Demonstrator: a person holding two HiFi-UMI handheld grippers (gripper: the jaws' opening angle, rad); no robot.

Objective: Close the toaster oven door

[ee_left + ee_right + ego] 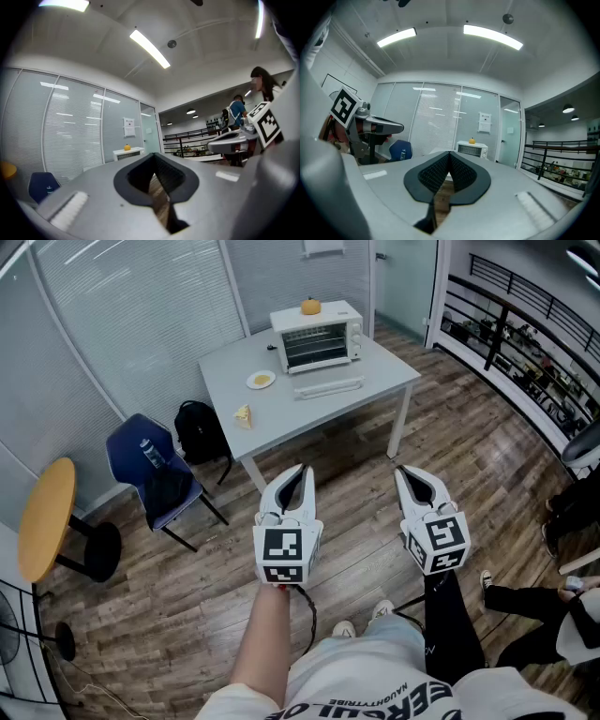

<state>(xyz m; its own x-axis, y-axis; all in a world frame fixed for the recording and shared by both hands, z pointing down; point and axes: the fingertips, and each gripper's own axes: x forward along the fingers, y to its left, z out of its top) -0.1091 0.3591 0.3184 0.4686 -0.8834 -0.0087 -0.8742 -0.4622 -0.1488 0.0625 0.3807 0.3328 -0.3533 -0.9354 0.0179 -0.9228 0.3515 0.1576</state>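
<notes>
Far beyond the shut, empty left gripper (299,471) and right gripper (402,473), the toaster oven (317,334) could slide if pushed hard.

Bright office corner, wood underfoot.

A brown plank floor (187,615) runs under a grey desk (291,413) set near glass walls (141,306) lined with white blinds. A paper sheet (485,123) hangs on the glass beside a frosted door (405,277). A blue chair (141,465) stands left of the desk with a black backpack (199,432) on the floor beside it, and a round yellow table (45,517) sits further left. A black railing (525,324) edges the right side. Strip lights (492,36) glow on the white ceiling.
</notes>
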